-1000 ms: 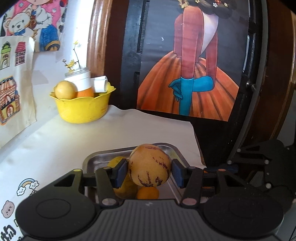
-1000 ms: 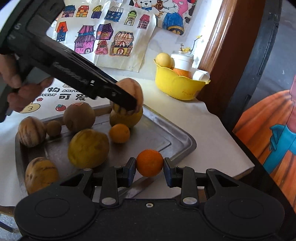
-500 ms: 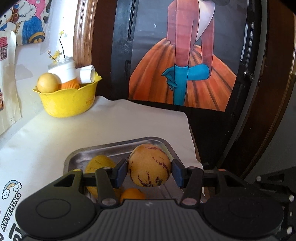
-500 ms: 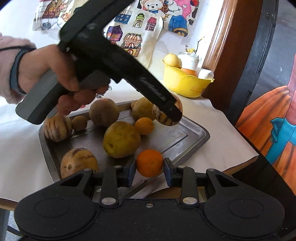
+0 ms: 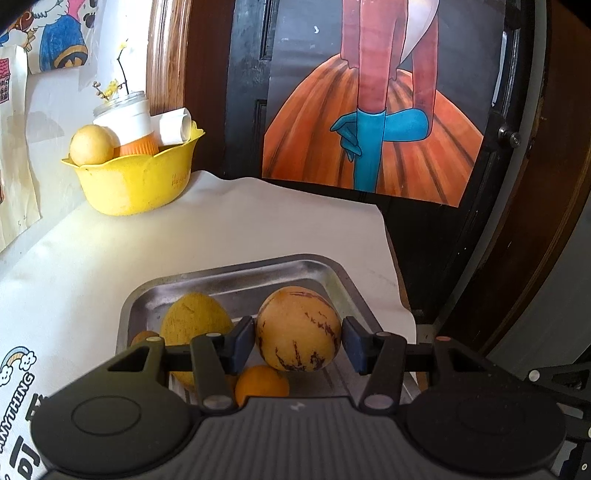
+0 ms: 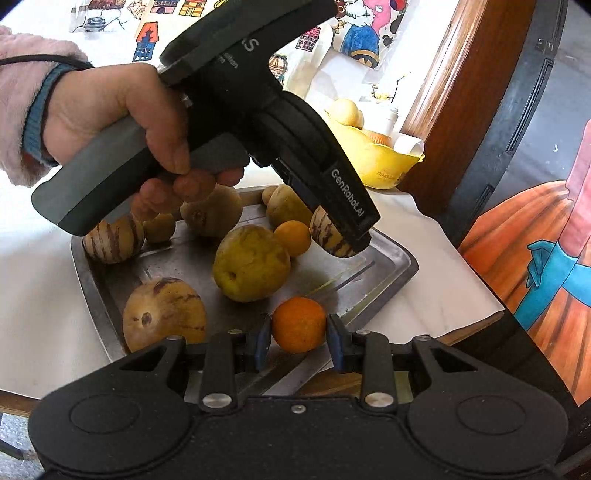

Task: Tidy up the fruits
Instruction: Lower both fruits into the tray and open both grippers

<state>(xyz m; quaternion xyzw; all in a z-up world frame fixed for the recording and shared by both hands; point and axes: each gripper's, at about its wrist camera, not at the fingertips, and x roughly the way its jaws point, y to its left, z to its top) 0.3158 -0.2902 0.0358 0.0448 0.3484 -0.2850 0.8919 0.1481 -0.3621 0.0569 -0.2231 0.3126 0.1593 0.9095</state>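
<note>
Since a second ago both claws have risen above the metal tray (image 6: pixel 391 273). Left gripper (image 5: pixel 298 334) clamps a striped pepino melon (image 5: pixel 298 328), with a yellow bowl (image 5: pixel 136 181) far ahead-left; right gripper (image 6: pixel 298 341) pinches an orange (image 6: pixel 298 325), loose fruit ahead.

Looks like someone's home: kids' colourful cartoon drawings (image 6: pixel 155 22) taped up at 11 o'clock, white tablecloth (image 5: pixel 221 229), yellow plastic bowl (image 5: pixel 136 181) of household bits.
</note>
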